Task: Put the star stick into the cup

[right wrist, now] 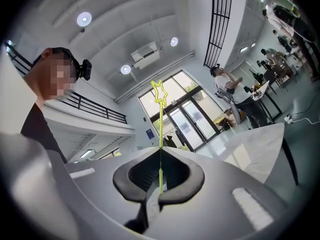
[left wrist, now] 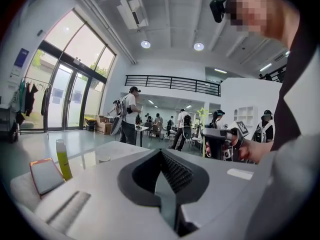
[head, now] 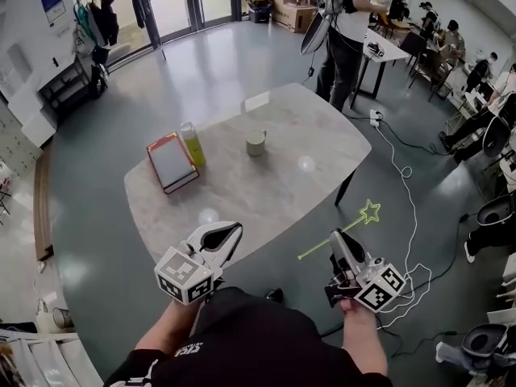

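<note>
The star stick (head: 332, 238) is a thin yellow-green rod with an outlined star (head: 370, 211) at its tip. My right gripper (head: 336, 243) is shut on the rod and holds it off the table's near right edge, with the star pointing up and away. In the right gripper view the stick (right wrist: 160, 134) rises from the shut jaws to the star (right wrist: 159, 91). The cup (head: 255, 142) is small and pale and stands upright near the middle of the marble table (head: 306, 164). My left gripper (head: 230, 234) is shut and empty at the table's near edge.
A yellow-green bottle (head: 192, 143) and a red-edged board (head: 172, 162) sit to the left of the cup. A person (head: 347, 31) stands beyond the table's far right corner. White cables (head: 407, 216) trail over the floor on the right, near seated people and chairs.
</note>
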A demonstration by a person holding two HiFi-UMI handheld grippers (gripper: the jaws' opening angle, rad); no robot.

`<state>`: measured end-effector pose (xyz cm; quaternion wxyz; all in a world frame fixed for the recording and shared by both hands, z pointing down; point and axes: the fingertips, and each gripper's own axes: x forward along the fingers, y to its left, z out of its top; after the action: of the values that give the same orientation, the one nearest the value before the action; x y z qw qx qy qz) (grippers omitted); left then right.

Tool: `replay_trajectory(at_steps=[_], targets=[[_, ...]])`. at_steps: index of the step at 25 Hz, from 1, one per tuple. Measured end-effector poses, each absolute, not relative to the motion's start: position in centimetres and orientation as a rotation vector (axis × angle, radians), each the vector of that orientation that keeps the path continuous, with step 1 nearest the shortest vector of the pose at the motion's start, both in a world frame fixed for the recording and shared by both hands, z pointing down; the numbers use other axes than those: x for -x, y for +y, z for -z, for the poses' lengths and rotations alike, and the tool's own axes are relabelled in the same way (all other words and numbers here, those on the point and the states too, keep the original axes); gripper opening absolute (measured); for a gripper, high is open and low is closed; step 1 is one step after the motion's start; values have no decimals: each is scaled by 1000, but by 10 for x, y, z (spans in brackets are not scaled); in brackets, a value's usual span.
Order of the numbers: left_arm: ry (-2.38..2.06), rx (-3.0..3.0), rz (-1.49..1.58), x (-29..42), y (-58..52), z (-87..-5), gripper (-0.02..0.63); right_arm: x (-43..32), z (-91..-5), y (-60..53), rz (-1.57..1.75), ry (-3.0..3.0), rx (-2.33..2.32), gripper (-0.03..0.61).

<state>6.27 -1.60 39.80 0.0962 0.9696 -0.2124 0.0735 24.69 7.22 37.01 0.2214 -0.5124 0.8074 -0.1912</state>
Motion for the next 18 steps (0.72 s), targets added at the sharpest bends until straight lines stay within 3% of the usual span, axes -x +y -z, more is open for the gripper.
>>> replay_trajectory(at_steps=[18], targets=[[-744,-2832,-198,-62,-142,-402,2,-236,-363,-96,595,2393,1295,17]])
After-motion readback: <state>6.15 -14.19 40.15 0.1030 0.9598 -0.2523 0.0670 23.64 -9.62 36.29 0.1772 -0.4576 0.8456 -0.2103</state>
